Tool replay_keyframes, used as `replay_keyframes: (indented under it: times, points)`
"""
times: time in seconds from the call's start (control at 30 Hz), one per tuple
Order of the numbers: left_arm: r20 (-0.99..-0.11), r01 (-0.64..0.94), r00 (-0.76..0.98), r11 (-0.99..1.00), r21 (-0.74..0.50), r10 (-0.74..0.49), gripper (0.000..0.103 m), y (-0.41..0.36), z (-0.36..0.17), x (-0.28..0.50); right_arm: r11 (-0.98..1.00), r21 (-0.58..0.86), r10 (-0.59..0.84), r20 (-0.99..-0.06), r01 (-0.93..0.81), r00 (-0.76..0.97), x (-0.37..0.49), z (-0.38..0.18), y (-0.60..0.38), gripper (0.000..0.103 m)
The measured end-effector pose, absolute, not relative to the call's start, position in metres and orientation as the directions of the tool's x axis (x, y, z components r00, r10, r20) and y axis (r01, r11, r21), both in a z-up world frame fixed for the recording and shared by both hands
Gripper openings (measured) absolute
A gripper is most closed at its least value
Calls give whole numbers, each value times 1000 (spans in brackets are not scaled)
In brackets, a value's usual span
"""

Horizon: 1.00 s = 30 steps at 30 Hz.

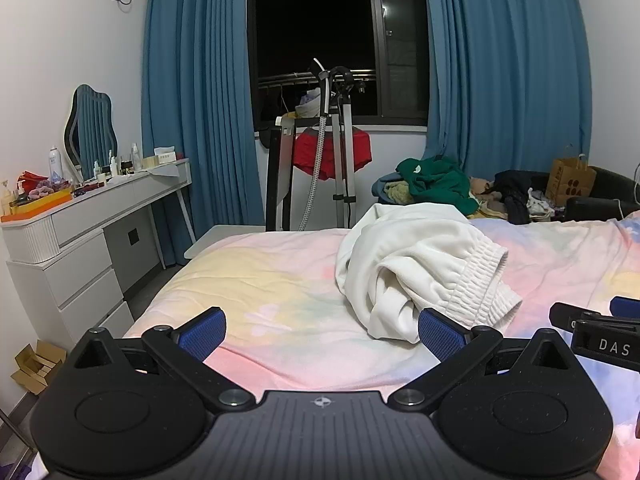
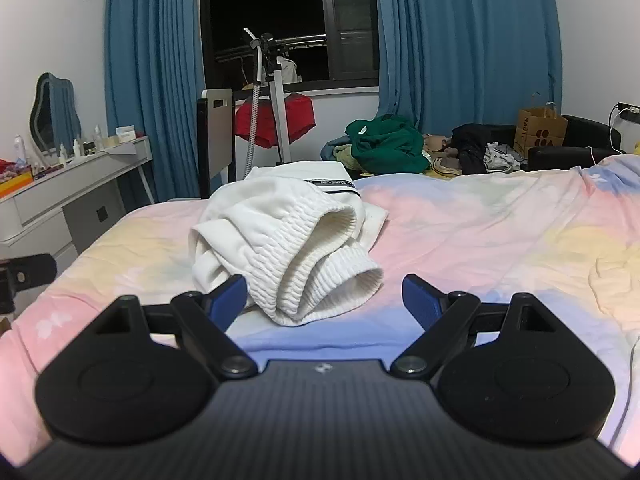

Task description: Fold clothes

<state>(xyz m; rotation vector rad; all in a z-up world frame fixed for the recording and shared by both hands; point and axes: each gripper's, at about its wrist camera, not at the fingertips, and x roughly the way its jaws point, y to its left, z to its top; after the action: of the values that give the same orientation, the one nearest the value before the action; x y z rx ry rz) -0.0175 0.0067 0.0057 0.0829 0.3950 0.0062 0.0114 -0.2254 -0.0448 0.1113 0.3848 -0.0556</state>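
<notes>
I am holding my left gripper (image 1: pixel 320 330) and my right gripper (image 2: pixel 324 300) low over the bed (image 1: pixel 256 280), both with jaws spread wide and nothing between the blue pads (image 1: pixel 202 334). The white garment (image 2: pixel 288 248), the task's thing, is lying crumpled in a heap on the bed's pastel cover, on the side of the bed toward the window (image 2: pixel 280 20); it appears to be a pair of sweatpants, since ribbed elastic cuffs (image 2: pixel 352 280) are showing at its near end and a dark printed band (image 2: pixel 332 184) is running across its far end. From the left wrist view the heap is sitting just beyond my right-hand pad (image 1: pixel 438 334), which is near its folds, whether touching I cannot tell; from the right wrist view the cuffs are lying between my two pads, slightly toward the left one. I am judging the fabric to be soft, thick and light: it is slumping into rounded folds, so it should drape rather than hold shape, and a pinch on one layer may drag the others along. The ribbed cuffs and the banded end are looking like the firmest places to take hold of, being denser and less likely to slip from the pads. I am judging that the garment needs spreading flat on the bed before any fold, one gripper on each end. Behind the bed, well apart from the garment, a pile of other clothes (image 2: pixel 384 144) is lying near a paper bag (image 2: pixel 540 128).
</notes>
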Motion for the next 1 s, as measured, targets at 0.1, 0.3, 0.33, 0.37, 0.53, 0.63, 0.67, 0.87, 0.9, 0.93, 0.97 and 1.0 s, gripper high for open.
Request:
replay_keyframes:
  times: [0.1, 0.3, 0.33, 0.37, 0.53, 0.63, 0.67, 0.87, 0.9, 0.93, 0.97, 1.0]
  points:
    - [-380, 9, 925, 995, 97, 29, 103, 6, 4, -17, 992, 101, -35, -378, 79, 925, 12, -45, -226, 86]
    - [-394, 4, 918, 989, 146, 54, 103, 2, -12, -6, 990, 107, -45, -381, 92, 923, 13, -45, -229, 86]
    - [-399, -1, 915, 989, 145, 59, 103, 2, -15, -4, 990, 104, -49, -380, 95, 924, 13, -44, -230, 86]
    - [-404, -6, 912, 989, 145, 65, 103, 2, -17, -3, 990, 103, -54, -378, 100, 924, 13, -44, -231, 86]
    - [-428, -4, 900, 982, 186, 85, 103, -5, -34, 5, 985, 117, -75, -378, 128, 923, 12, -41, -239, 86]
    - [-449, 9, 889, 979, 205, 86, 103, -13, -44, 9, 979, 141, -83, -380, 146, 921, 9, -38, -247, 86]
    - [-452, 20, 888, 978, 210, 79, 103, -16, -47, 10, 976, 153, -86, -378, 153, 922, 8, -36, -250, 86]
    - [-455, 109, 890, 955, 276, 30, 103, -54, -60, 34, 953, 224, -110, -374, 204, 921, 1, -31, -275, 86]
    - [-447, 121, 894, 948, 295, 25, 103, -64, -61, 40, 950, 232, -113, -376, 211, 920, 0, -31, -279, 86]
    - [-439, 133, 898, 940, 314, 20, 103, -73, -61, 47, 946, 240, -116, -377, 218, 919, -1, -31, -282, 86]
    - [-431, 144, 902, 932, 333, 14, 103, -83, -62, 53, 943, 246, -121, -378, 225, 918, -1, -32, -286, 86]
    - [-424, 148, 906, 927, 345, 13, 103, -93, -64, 62, 939, 254, -125, -378, 233, 917, -2, -33, -291, 86]
